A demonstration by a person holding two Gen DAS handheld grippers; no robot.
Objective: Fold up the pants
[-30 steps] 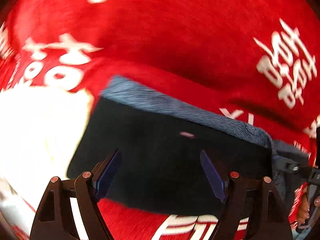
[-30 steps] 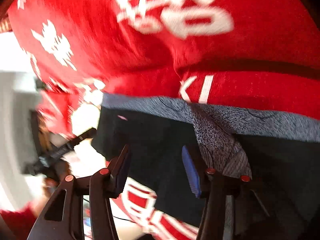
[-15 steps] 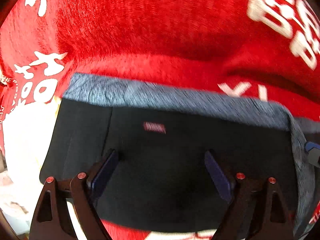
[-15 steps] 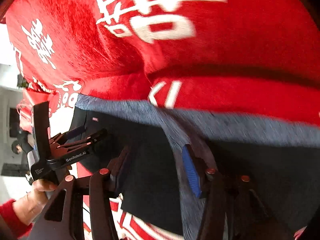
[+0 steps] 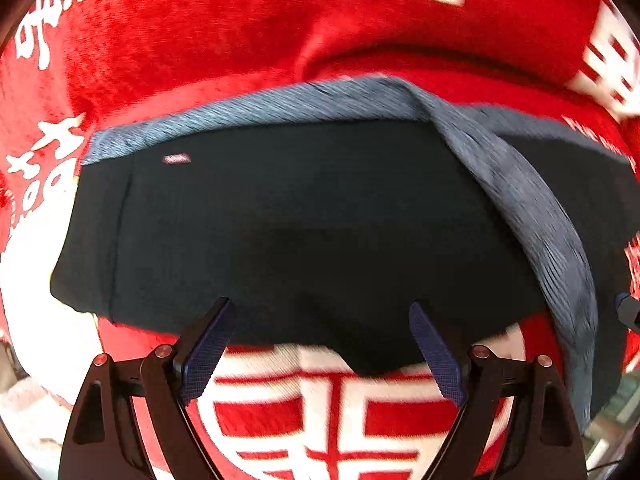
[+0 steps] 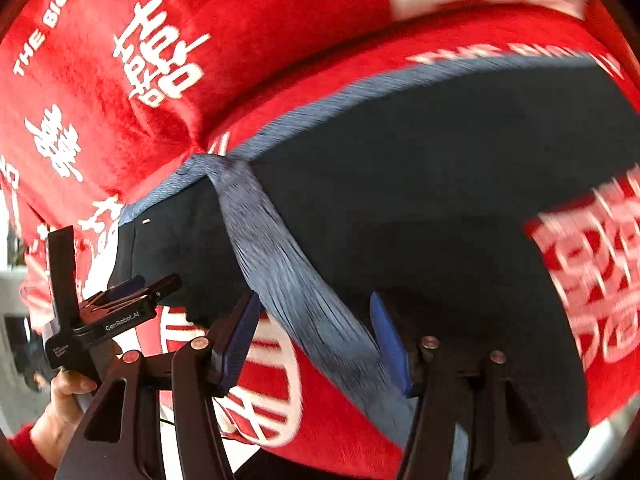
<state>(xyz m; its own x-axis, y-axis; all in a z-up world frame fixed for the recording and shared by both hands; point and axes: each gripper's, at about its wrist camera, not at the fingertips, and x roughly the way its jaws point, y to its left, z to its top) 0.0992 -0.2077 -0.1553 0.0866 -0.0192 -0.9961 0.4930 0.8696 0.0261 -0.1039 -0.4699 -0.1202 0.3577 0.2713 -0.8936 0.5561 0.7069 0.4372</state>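
Note:
Dark navy pants (image 5: 304,220) with a grey-blue waistband (image 5: 256,108) lie folded on a red blanket (image 5: 200,32). A grey-blue band (image 6: 276,256) runs slantwise across them. My left gripper (image 5: 322,346) points straight down over the pants' near edge, jaws wide open with nothing gripped. In the right wrist view it shows at the left (image 6: 132,292), held by a hand (image 6: 60,400). My right gripper (image 6: 314,340) hovers over the pants (image 6: 420,184). Its jaws are opening, and the grey band passes loosely between them, with a gap at the left pad.
The red blanket (image 6: 120,128) with white lettering covers the whole surface and bulges in a thick fold (image 5: 360,40) behind the pants. A pale floor shows past its left edge (image 6: 12,292). The right gripper's tip (image 5: 628,312) peeks in at the right edge of the left wrist view.
Both grippers slid sideways along the pants. The left now hangs over the near edge. The right gripper's jaws widened, and the grey band moved from over its right finger to between the fingers.

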